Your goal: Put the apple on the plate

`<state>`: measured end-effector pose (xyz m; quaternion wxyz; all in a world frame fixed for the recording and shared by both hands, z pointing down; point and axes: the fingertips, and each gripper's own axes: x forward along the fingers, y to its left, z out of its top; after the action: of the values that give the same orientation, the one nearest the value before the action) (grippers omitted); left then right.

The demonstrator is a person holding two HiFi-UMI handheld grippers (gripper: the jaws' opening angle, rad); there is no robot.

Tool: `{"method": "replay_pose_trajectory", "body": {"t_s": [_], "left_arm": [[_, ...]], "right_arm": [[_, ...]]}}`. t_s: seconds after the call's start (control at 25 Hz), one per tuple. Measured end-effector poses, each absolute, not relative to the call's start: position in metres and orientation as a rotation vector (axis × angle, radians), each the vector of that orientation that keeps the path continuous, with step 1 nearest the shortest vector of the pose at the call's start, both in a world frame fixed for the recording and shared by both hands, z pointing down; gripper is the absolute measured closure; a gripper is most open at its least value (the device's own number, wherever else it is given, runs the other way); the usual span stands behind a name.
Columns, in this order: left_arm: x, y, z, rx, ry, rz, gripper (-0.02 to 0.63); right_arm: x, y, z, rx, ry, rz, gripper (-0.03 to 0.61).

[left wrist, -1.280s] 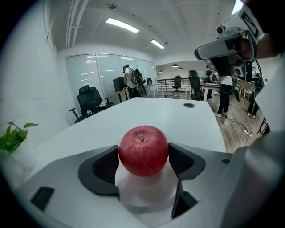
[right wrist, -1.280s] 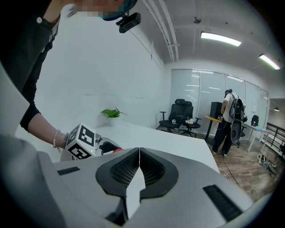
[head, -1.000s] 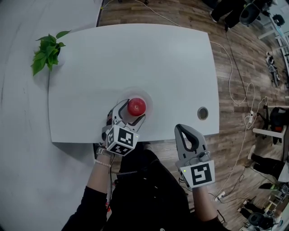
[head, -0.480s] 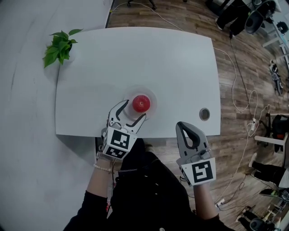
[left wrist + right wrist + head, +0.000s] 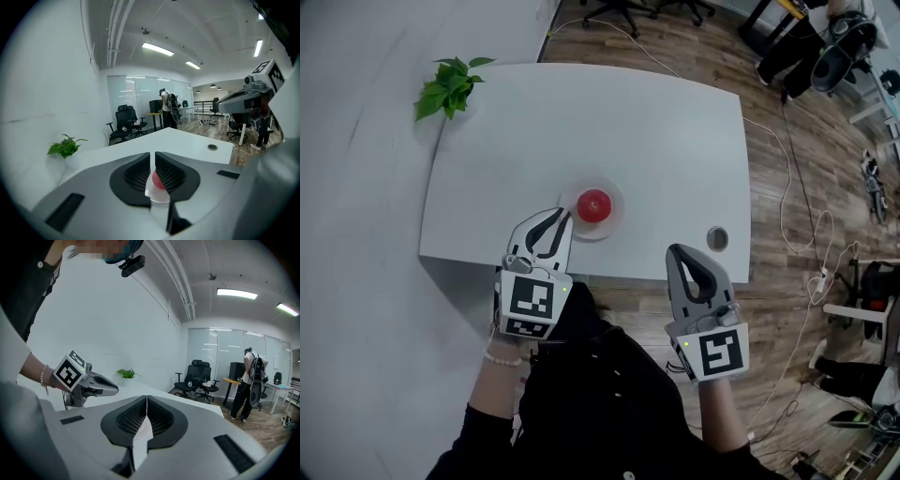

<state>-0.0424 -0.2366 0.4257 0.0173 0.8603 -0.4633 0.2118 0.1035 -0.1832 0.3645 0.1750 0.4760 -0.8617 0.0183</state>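
Observation:
A red apple [image 5: 594, 204] sits on a small clear plate [image 5: 616, 218] near the front edge of the white table [image 5: 656, 122]. My left gripper [image 5: 563, 217] hovers just left of the plate, clear of the apple. Its jaws are closing to a thin slit with nothing between them. In the left gripper view [image 5: 153, 157] the apple [image 5: 158, 181] shows through that slit, farther off. My right gripper [image 5: 677, 251] hangs in front of the table edge, shut and empty, and shows again in the right gripper view [image 5: 146, 400].
A potted green plant [image 5: 448, 89] stands at the table's far left corner. A round cable hole [image 5: 717, 238] lies near the front right edge. Cables [image 5: 787, 178] trail over the wooden floor to the right, and office chairs stand beyond the table.
The left gripper let go of the apple, drew back toward me and rose, and its wide jaws came together. The apple stays on the plate. The right gripper rose a little.

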Motion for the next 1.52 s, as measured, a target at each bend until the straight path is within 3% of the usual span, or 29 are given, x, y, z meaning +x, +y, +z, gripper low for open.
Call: {"method": "replay_pose_trajectory", "body": {"t_s": [0.72, 1.52], "left_arm": [[-0.066, -0.175, 0.347, 2.602, -1.602, 0.579, 0.598], [-0.057, -0.160, 0.342, 2.614, -1.578, 0.554, 0.598]], "right_arm": [[0.086, -0.166, 0.325, 1.272, -2.544, -0.111, 0.537], [0.083, -0.159, 0.326, 1.220, -2.542, -0.140, 0.538]]}}
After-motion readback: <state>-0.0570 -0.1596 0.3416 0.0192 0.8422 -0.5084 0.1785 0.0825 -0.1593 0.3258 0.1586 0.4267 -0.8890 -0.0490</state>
